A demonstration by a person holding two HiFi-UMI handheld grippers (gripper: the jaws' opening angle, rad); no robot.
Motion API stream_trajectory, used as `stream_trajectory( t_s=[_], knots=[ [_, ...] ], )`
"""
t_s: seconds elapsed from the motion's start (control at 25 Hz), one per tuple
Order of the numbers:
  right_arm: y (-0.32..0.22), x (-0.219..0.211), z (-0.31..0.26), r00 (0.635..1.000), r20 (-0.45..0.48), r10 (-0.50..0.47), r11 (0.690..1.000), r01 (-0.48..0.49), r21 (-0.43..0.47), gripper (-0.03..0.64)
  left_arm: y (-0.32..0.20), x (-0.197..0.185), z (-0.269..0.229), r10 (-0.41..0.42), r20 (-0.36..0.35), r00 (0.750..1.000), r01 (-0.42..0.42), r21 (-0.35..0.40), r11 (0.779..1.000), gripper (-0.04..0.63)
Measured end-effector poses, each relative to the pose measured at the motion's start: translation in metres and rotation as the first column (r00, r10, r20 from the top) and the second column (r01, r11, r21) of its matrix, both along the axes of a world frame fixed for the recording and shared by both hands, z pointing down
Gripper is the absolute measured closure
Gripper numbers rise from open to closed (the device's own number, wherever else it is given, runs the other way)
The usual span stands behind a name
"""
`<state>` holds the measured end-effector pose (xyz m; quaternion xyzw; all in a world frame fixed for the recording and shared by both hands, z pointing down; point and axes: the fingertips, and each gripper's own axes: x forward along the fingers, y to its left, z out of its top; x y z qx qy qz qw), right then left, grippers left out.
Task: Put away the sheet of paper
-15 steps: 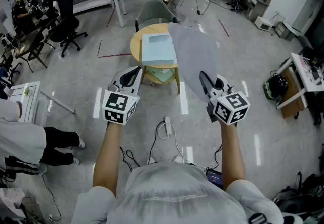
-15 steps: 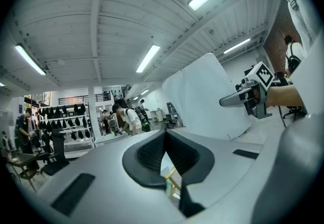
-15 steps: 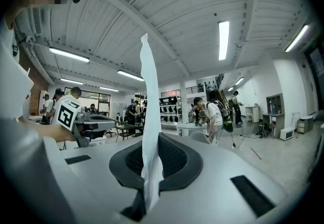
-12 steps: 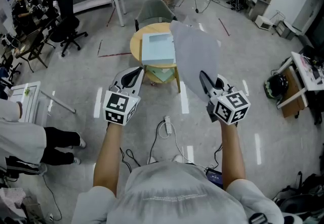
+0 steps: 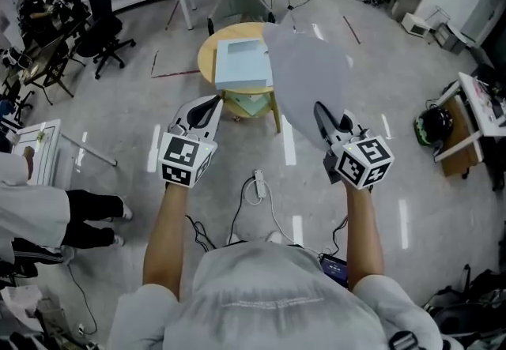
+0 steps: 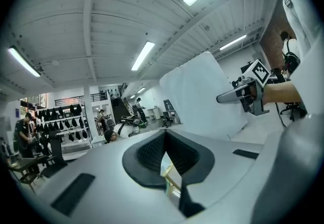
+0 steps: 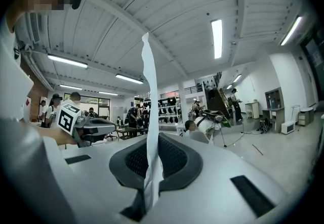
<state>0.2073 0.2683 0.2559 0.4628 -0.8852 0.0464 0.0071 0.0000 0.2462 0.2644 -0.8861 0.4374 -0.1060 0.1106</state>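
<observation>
Standing upright ahead of the person, the sheet of paper (image 5: 307,72) is pinched at its near edge by the right gripper (image 5: 321,116) — jaws clamped on it. The left gripper (image 5: 207,107), apart to the left, has its jaws together, empty. Farther off, a round table (image 5: 207,64) bears a pale blue box (image 5: 241,64).

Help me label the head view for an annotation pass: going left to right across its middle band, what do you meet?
a bystander's dark trouser leg → left gripper → white power strip on the floor → right gripper → black helmet-like object
</observation>
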Motion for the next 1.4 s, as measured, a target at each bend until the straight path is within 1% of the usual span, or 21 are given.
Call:
stream_trajectory(
  t_s=[0.16, 0.32, 0.52, 0.64, 0.92, 1.08, 1.24, 1.4],
  knots=[
    [-0.005, 0.019, 0.008, 1.0, -0.001, 0.002, 1.0, -0.002, -0.024, 0.589, -0.005, 0.013, 0.006, -0.022, 0.006, 1.0, 0.022, -0.016, 1.0, 0.578],
    [-0.003, 0.038, 0.012, 0.998, 0.055, -0.025, 0.998, 0.028, -0.062, 0.589, -0.008, 0.031, 0.011, -0.054, 0.055, 0.997, 0.055, -0.011, 0.998, 0.578],
    [-0.008, 0.061, 0.02, 0.997, 0.065, -0.053, 0.996, 0.057, -0.068, 0.589, -0.017, 0.045, 0.018, -0.127, 0.029, 0.991, 0.128, -0.034, 0.991, 0.578],
    [-0.013, 0.069, 0.026, 0.997, 0.056, -0.062, 0.995, 0.066, -0.076, 0.589, -0.02, 0.047, 0.026, -0.158, 0.037, 0.987, 0.16, -0.051, 0.986, 0.578],
    [-0.028, 0.07, 0.033, 0.996, 0.035, -0.082, 0.992, 0.085, -0.091, 0.589, -0.029, 0.05, 0.034, -0.175, 0.047, 0.983, 0.178, -0.054, 0.983, 0.578],
    [-0.042, 0.071, 0.035, 0.994, 0.058, -0.091, 0.991, 0.097, -0.097, 0.589, -0.041, 0.051, 0.039, -0.185, 0.034, 0.982, 0.187, -0.058, 0.981, 0.578],
    [-0.063, 0.057, 0.038, 0.994, 0.048, -0.099, 0.989, 0.104, -0.106, 0.589, -0.063, 0.042, 0.043, -0.171, 0.016, 0.985, 0.172, -0.067, 0.983, 0.578],
    [-0.09, 0.041, 0.047, 0.995, 0.034, -0.098, 0.987, 0.101, -0.123, 0.589, -0.093, 0.028, 0.05, -0.15, 0.019, 0.988, 0.151, -0.068, 0.986, 0.578]
  ],
)
